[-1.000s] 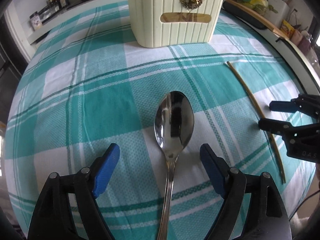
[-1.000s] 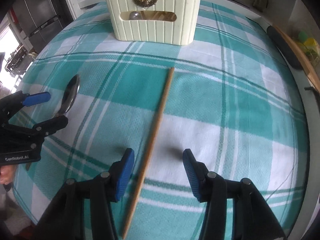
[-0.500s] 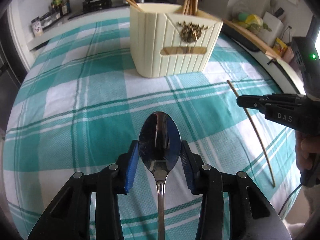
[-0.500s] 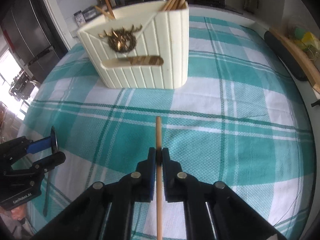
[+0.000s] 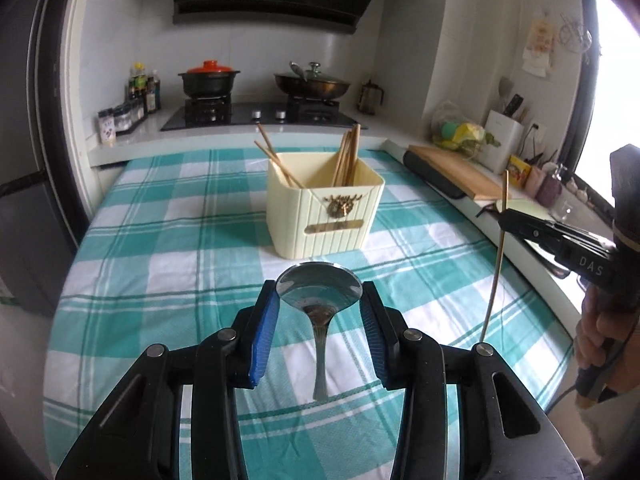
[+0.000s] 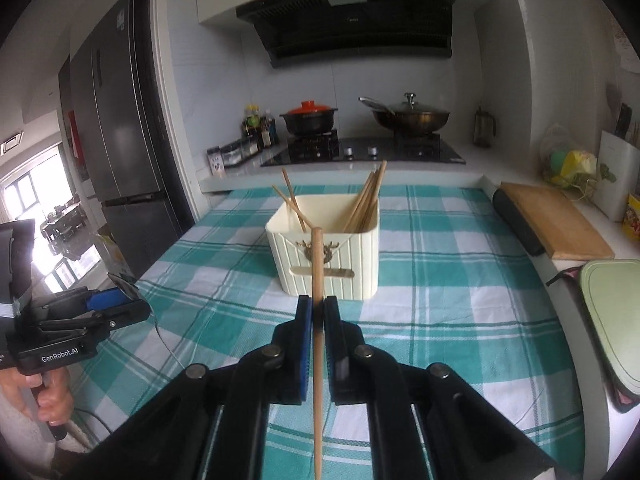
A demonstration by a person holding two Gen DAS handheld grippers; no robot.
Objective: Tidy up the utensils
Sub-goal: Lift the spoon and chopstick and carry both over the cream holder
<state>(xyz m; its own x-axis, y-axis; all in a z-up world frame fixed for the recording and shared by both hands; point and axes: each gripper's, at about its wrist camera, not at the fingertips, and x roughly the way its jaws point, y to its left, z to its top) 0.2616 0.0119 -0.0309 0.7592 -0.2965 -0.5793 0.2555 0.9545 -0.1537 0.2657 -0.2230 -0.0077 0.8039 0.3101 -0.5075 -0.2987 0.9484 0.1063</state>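
Observation:
My left gripper point(image 5: 319, 300) is shut on a steel spoon point(image 5: 319, 292) by its bowl, with the handle hanging down above the checked tablecloth. My right gripper point(image 6: 318, 312) is shut on a wooden chopstick point(image 6: 317, 272) and holds it nearly upright; it also shows in the left wrist view point(image 5: 496, 256). A cream utensil holder point(image 5: 324, 212) with a gold emblem stands ahead in the middle of the table, also in the right wrist view point(image 6: 324, 256). It holds several chopsticks point(image 6: 364, 200). Both grippers are lifted off the table, short of the holder.
A teal checked tablecloth point(image 5: 160, 248) covers the table. A wooden cutting board point(image 6: 556, 224) and a dark roll lie along the right edge. A green board point(image 6: 612, 320) sits at the near right. A stove with pots point(image 5: 256, 92) is behind, and a fridge point(image 6: 120, 140) at left.
Both grippers have risen from the table and tilted up to level. The spoon and the chopstick came up with them, off the cloth. A second ago both grippers were open.

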